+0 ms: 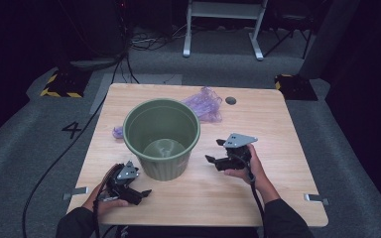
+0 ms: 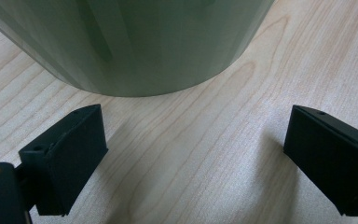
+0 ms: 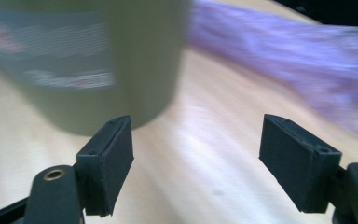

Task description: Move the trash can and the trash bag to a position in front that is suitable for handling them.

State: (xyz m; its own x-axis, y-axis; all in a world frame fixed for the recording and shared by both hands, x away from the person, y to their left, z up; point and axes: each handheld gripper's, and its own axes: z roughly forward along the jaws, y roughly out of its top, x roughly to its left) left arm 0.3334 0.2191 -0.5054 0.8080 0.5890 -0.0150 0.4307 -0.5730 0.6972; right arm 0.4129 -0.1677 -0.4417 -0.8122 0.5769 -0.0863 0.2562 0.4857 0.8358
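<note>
A green plastic bin (image 1: 161,136) stands upright in the middle of the wooden table (image 1: 278,134), nothing visible inside it. Behind it lies a crumpled purple plastic bag (image 1: 206,104), with a small piece poking out at the bin's left. My left gripper (image 1: 141,195) rests low on the table in front of the bin's left side, open, with the bin wall (image 2: 130,42) just ahead of its jaws. My right gripper (image 1: 214,151) hovers to the right of the bin, open with nothing between its jaws, facing the bin (image 3: 93,60) and the blurred purple bag (image 3: 303,65).
A round grommet hole (image 1: 230,100) sits near the table's far edge. Metal brackets (image 1: 316,199) stick out at the front corners. Beyond the table are grey carpet, cables, a white frame's legs (image 1: 223,29) and yellow-black striped blocks (image 1: 62,84).
</note>
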